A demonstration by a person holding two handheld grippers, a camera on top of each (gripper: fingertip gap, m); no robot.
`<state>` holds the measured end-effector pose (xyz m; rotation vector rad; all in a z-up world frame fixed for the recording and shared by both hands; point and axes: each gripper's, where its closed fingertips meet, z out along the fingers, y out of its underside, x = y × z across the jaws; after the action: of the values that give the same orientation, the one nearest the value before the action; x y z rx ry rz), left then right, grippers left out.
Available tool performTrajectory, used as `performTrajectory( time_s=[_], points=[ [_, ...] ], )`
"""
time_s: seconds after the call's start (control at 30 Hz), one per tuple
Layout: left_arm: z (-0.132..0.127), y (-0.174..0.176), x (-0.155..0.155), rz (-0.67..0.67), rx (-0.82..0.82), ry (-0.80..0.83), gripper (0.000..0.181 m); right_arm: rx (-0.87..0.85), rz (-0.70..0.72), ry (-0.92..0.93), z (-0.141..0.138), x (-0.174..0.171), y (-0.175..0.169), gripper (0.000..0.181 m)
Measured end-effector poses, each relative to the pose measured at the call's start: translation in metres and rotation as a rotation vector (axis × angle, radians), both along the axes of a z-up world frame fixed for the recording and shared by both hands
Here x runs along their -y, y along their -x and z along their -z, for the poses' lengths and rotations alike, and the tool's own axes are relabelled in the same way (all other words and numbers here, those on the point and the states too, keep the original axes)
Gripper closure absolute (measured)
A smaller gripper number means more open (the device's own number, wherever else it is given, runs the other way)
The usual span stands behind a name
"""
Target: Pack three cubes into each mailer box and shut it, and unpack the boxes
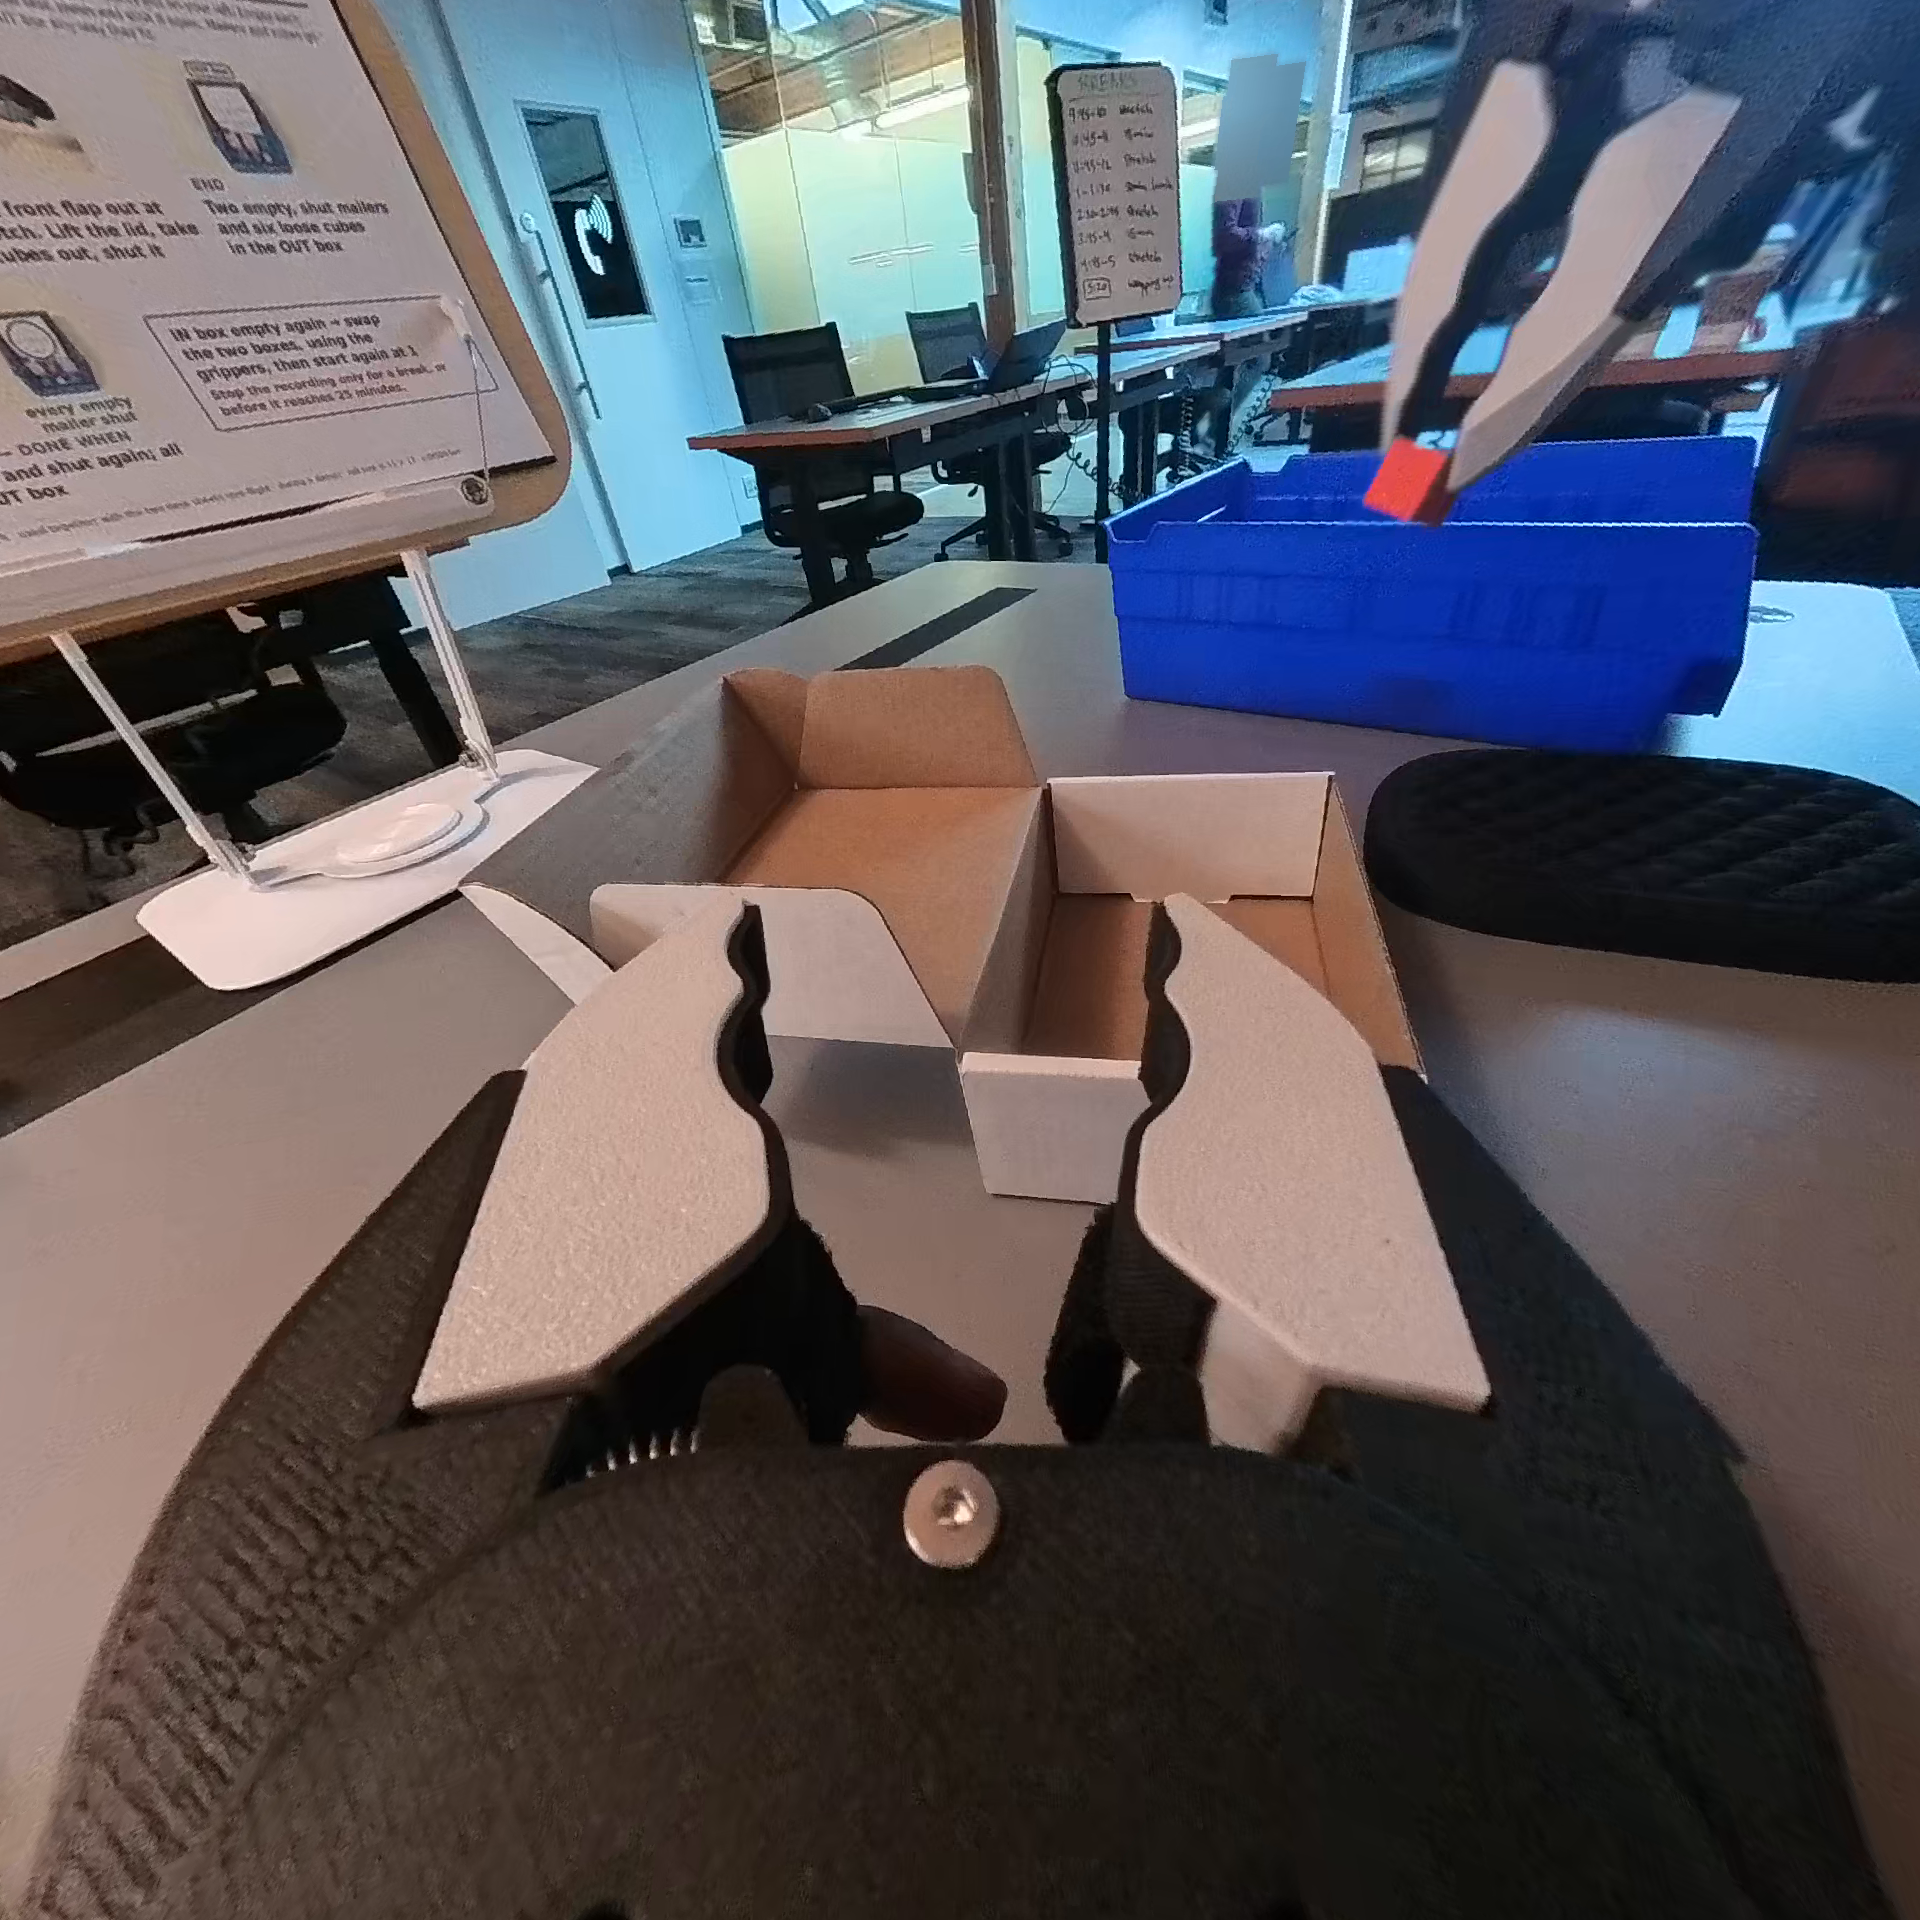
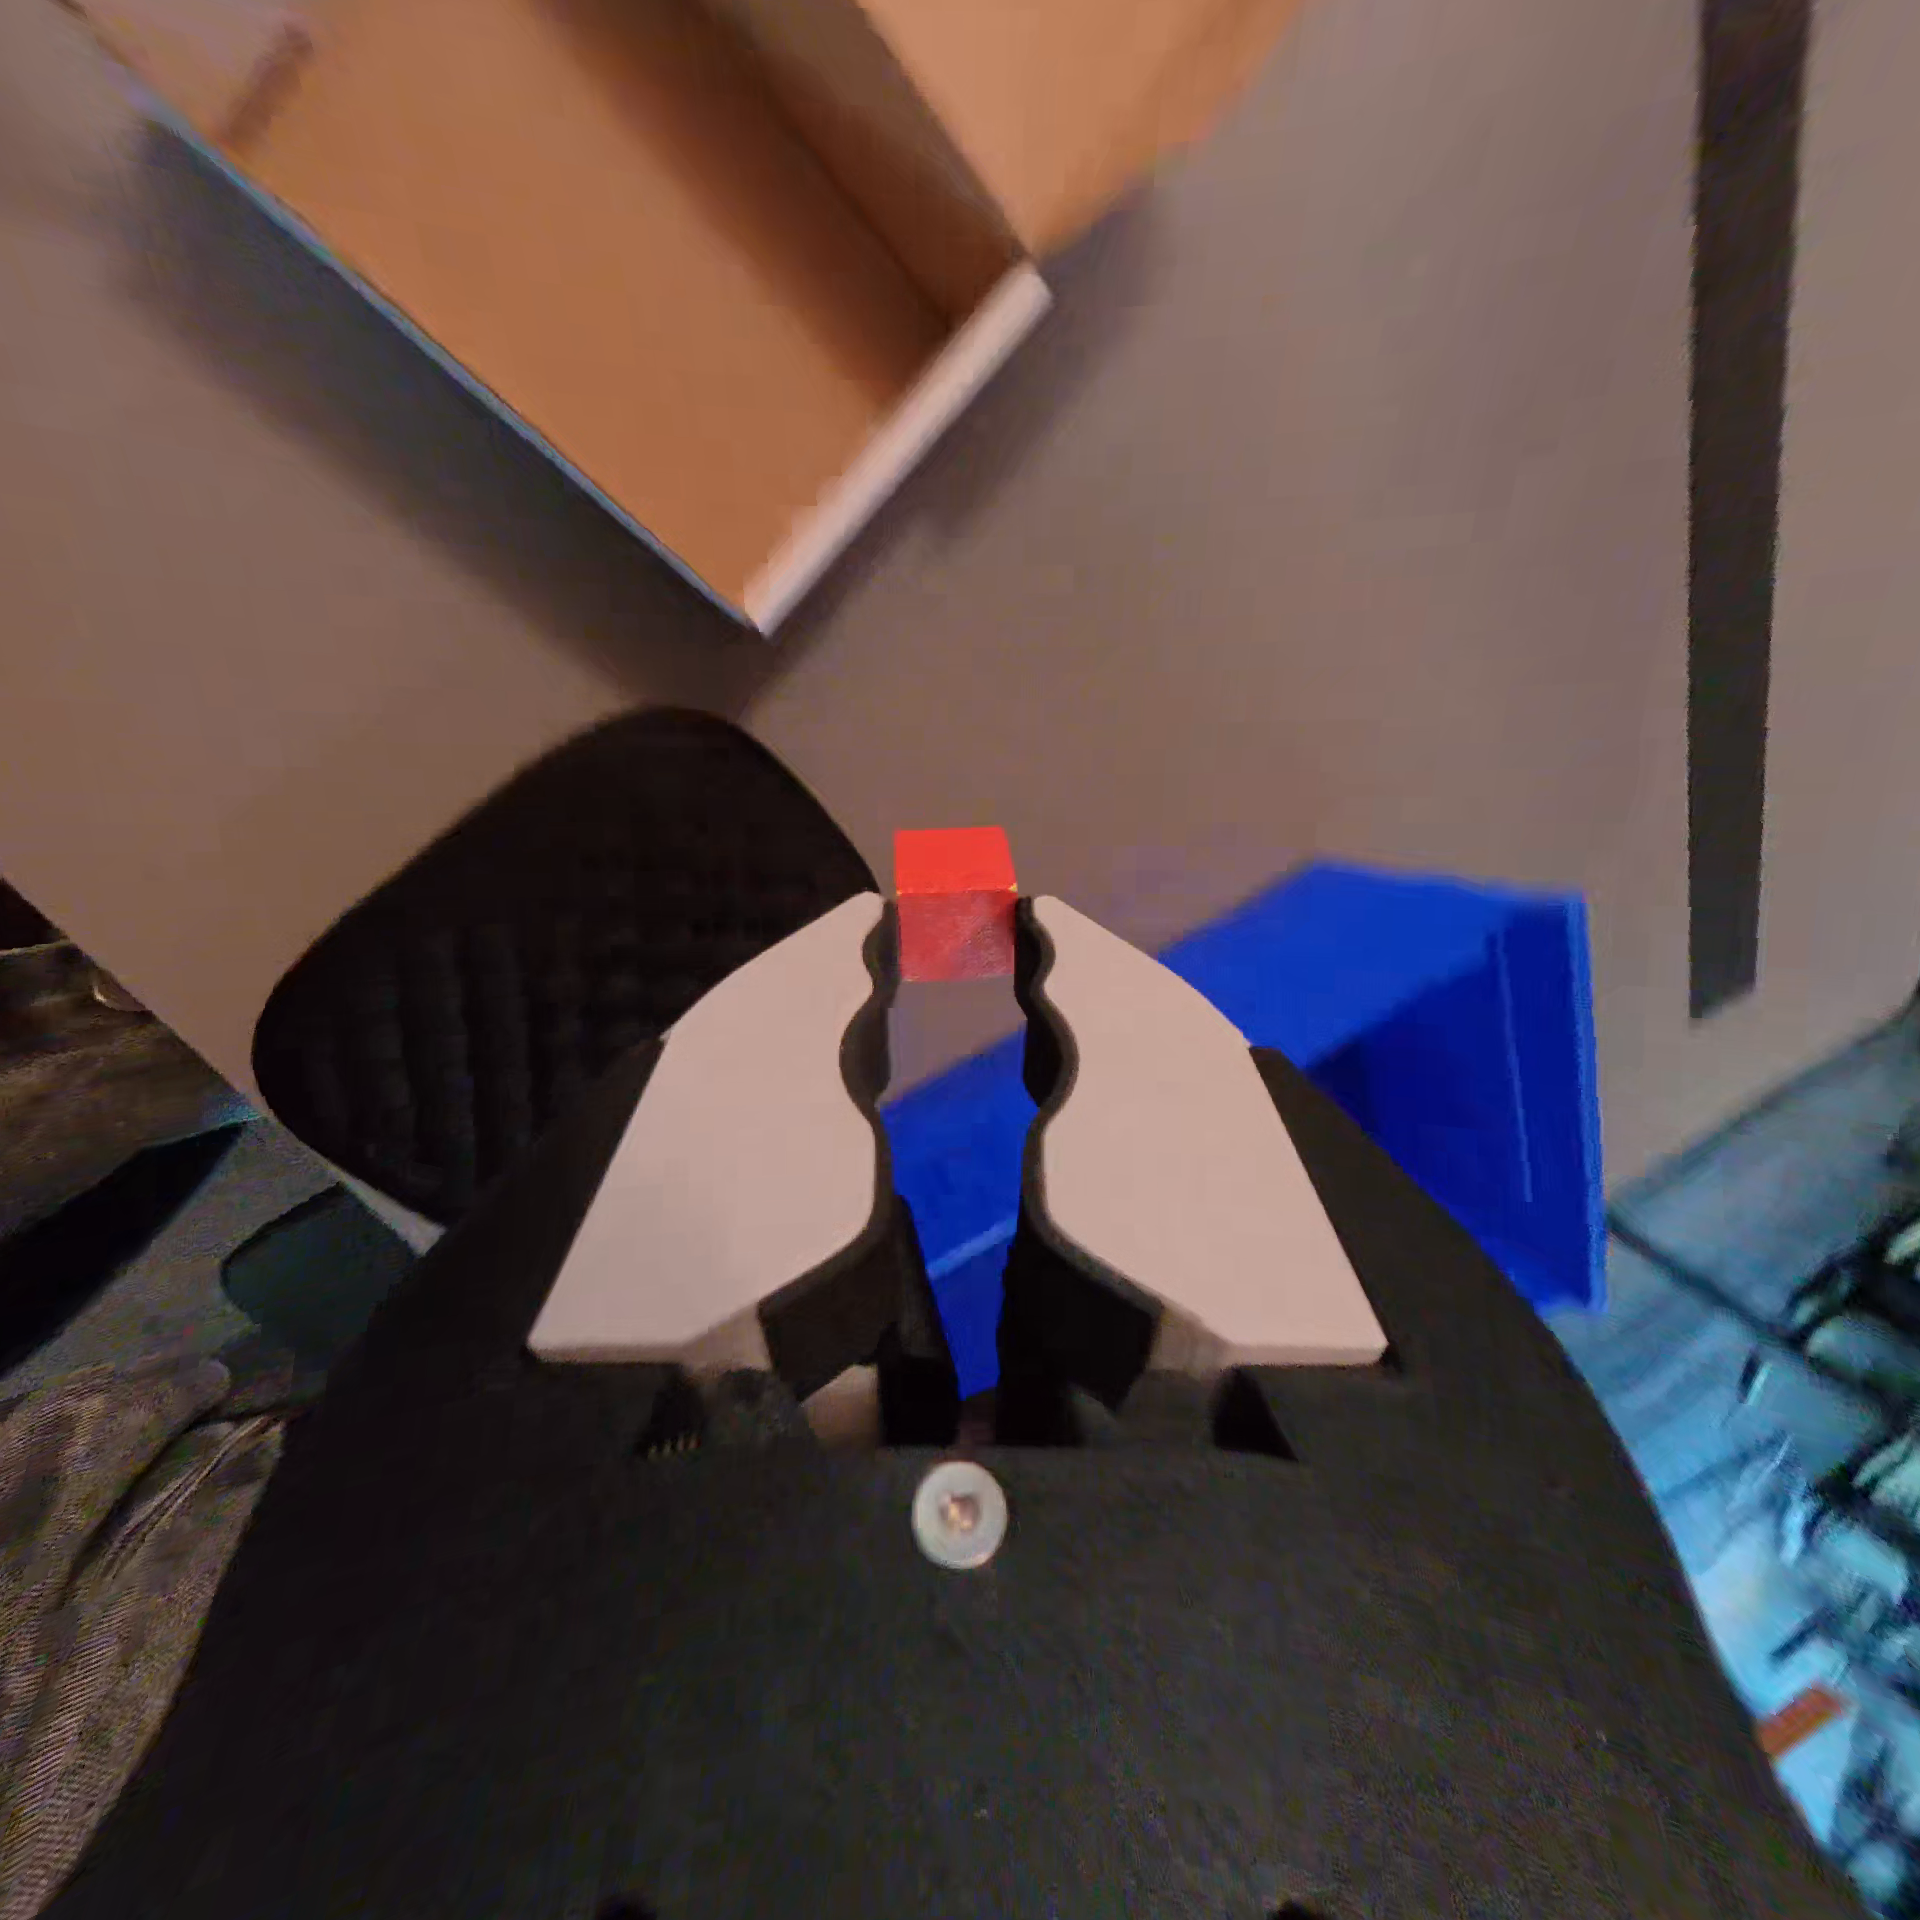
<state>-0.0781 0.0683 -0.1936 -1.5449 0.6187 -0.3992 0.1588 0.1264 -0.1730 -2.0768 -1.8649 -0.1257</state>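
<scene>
An open white mailer box [image 1: 1049, 1122] with a brown inside sits on the grey table, lid folded back to the left. Nothing shows in the part of its inside that I can see. My left gripper [image 1: 956, 935] is open and empty, fingers straddling the box's near wall. My right gripper [image 2: 954, 914] is shut on a red cube [image 2: 954, 902]. In the left wrist view the right gripper [image 1: 1423, 457] holds the red cube [image 1: 1405, 490] above the blue bin [image 1: 1434, 613]. The box [image 2: 623, 312] also shows in the right wrist view, blurred.
A black oval pad [image 1: 1652, 862] lies right of the box, before the bin; it and the bin [image 2: 1403, 1060] also show in the right wrist view. An instruction board on a white stand [image 1: 343, 883] stands at the left. Office desks and chairs are behind.
</scene>
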Motion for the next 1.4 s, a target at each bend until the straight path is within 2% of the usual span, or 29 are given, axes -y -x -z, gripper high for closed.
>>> performTrajectory(
  time_s=[0.03,0.2,0.3,0.4,0.73,1.03,1.13,1.2,1.3,1.4],
  points=[
    [0.0,0.0,0.0,0.001,-0.001,0.0,0.111,-0.004,0.071,-0.02,-0.004,-0.003,-0.017,0.159],
    [0.001,-0.001,0.0,0.001,-0.006,-0.001,0.112,-0.029,0.415,-0.05,-0.001,-0.007,-0.101,0.159],
    [0.002,-0.002,-0.001,0.002,-0.013,0.0,0.112,-0.027,0.574,0.014,0.016,0.002,-0.136,0.16],
    [0.003,-0.003,-0.001,0.004,-0.018,-0.001,0.112,-0.005,0.672,0.073,0.038,0.007,-0.159,0.16],
    [0.004,-0.003,-0.001,0.004,-0.02,0.0,0.112,0.061,0.772,0.245,0.101,0.02,-0.181,0.16],
    [0.004,-0.003,-0.001,0.003,-0.019,0.001,0.112,0.056,0.817,0.292,0.12,0.019,-0.183,0.152],
    [0.004,-0.003,-0.002,0.0,-0.019,0.004,0.112,0.031,0.824,0.26,0.115,0.016,-0.184,0.147],
    [0.004,-0.002,-0.002,-0.005,-0.016,0.005,0.112,-0.027,0.854,0.171,0.1,0.007,-0.186,0.145],
    [0.003,0.0,-0.004,-0.021,0.002,0.011,0.112,-0.281,0.881,-0.022,0.052,-0.014,-0.17,0.139],
    [0.001,0.005,-0.006,-0.042,0.033,0.023,0.112,-0.574,0.769,-0.187,-0.008,-0.028,-0.127,0.123]
  ],
)
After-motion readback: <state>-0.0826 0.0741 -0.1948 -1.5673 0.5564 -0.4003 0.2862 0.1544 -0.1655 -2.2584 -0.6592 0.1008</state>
